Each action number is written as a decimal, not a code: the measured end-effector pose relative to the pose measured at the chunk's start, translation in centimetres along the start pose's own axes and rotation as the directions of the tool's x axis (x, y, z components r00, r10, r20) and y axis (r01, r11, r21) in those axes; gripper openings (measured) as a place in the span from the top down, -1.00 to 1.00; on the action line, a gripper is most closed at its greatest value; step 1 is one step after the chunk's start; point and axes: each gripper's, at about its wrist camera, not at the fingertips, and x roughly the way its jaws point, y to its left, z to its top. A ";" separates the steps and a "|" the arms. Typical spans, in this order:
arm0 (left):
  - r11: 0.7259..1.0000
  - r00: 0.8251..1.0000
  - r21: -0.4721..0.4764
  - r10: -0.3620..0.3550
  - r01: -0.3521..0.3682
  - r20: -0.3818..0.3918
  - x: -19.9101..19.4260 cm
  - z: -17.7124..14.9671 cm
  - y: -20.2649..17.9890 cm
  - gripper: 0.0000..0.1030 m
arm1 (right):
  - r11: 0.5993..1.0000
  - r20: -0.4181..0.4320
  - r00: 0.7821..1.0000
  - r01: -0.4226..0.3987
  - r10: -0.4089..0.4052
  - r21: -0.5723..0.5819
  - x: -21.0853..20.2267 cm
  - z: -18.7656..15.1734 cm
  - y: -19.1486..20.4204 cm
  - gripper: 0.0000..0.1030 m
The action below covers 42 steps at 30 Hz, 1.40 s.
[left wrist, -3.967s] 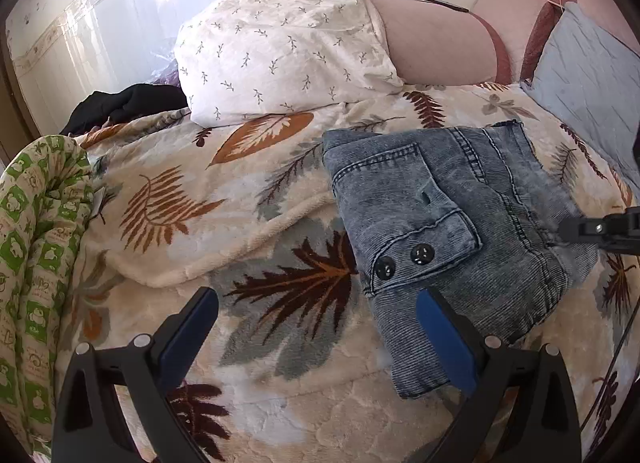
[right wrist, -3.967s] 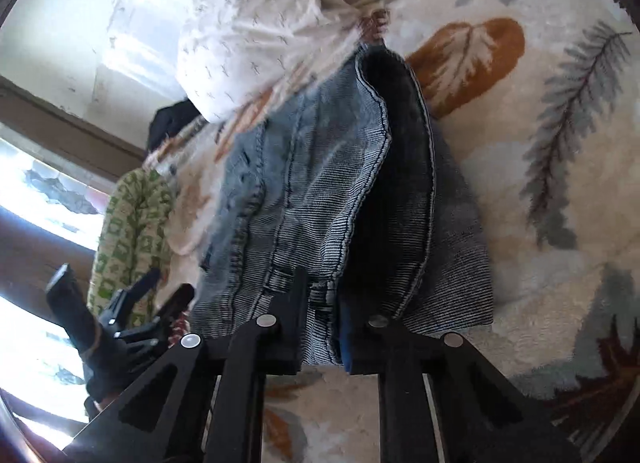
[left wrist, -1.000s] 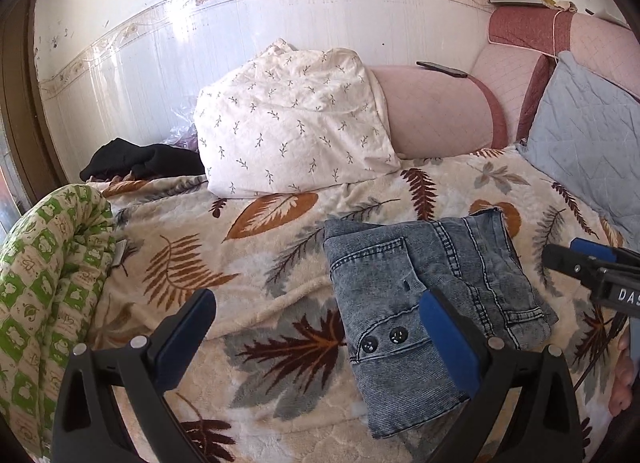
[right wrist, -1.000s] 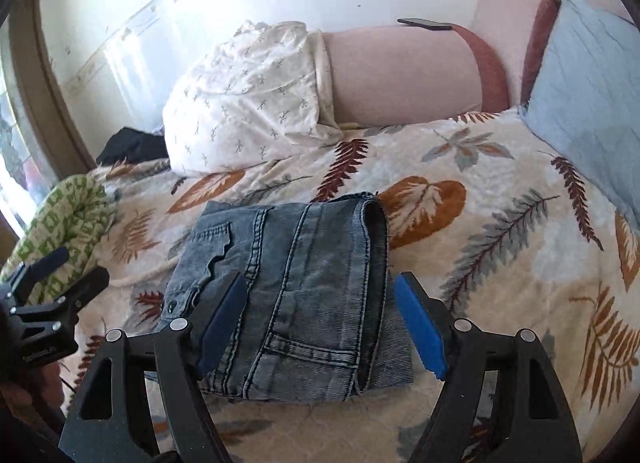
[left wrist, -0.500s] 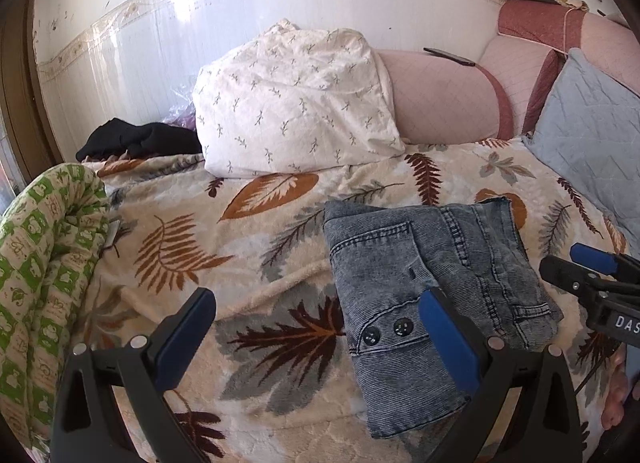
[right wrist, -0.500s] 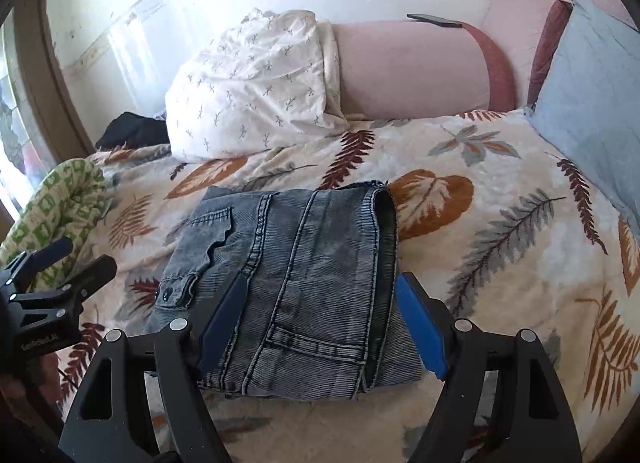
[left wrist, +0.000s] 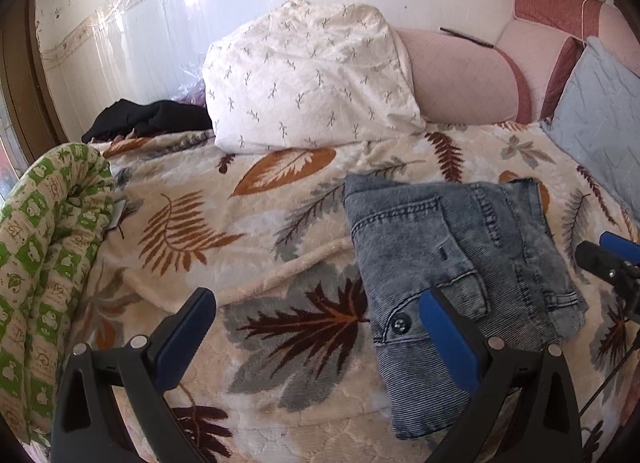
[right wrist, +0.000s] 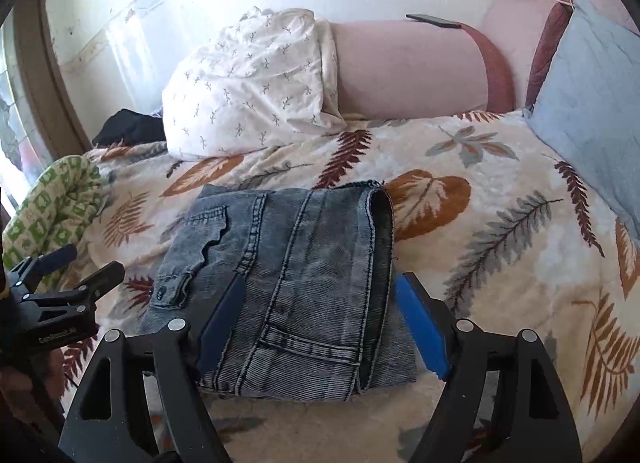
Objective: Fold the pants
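Note:
The grey-blue denim pants (left wrist: 452,263) lie folded into a compact stack on the leaf-print blanket (left wrist: 240,231); they also show in the right wrist view (right wrist: 304,275). My left gripper (left wrist: 316,327) is open and empty, above the blanket just left of the pants' near corner. My right gripper (right wrist: 320,319) is open and empty, held over the near edge of the pants. The right gripper appears at the right edge of the left wrist view (left wrist: 612,259), and the left gripper shows at the left of the right wrist view (right wrist: 60,283).
A white patterned pillow (left wrist: 308,79) and a pink bolster (left wrist: 460,79) lie at the back by the wall. A light blue cushion (right wrist: 596,111) is at the right. A green-and-white rolled quilt (left wrist: 44,247) lies along the left edge. Black clothing (left wrist: 148,119) sits back left.
Four seconds ago my right gripper was shut on the pants' edge; it has since let go and drawn back. Over the last second both grippers stayed open and shifted only slightly.

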 end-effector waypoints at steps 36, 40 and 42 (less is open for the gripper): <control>0.979 0.972 -0.095 -0.190 0.178 -0.141 5.3 -0.1 0.6 -0.99 | 0.965 -0.231 0.963 -0.080 0.140 0.250 7.3 0.9 -7.1 -0.64; 0.968 0.959 -0.125 -0.237 0.219 -0.158 5.7 0.0 1.3 -0.99 | 0.963 -0.242 0.963 -0.052 0.118 0.265 7.9 1.0 -8.1 -0.67; 0.961 0.951 -0.145 -0.258 0.235 -0.170 5.9 0.1 1.9 -0.99 | 0.950 -0.260 0.953 -0.072 0.155 0.303 8.7 0.9 -8.7 -0.69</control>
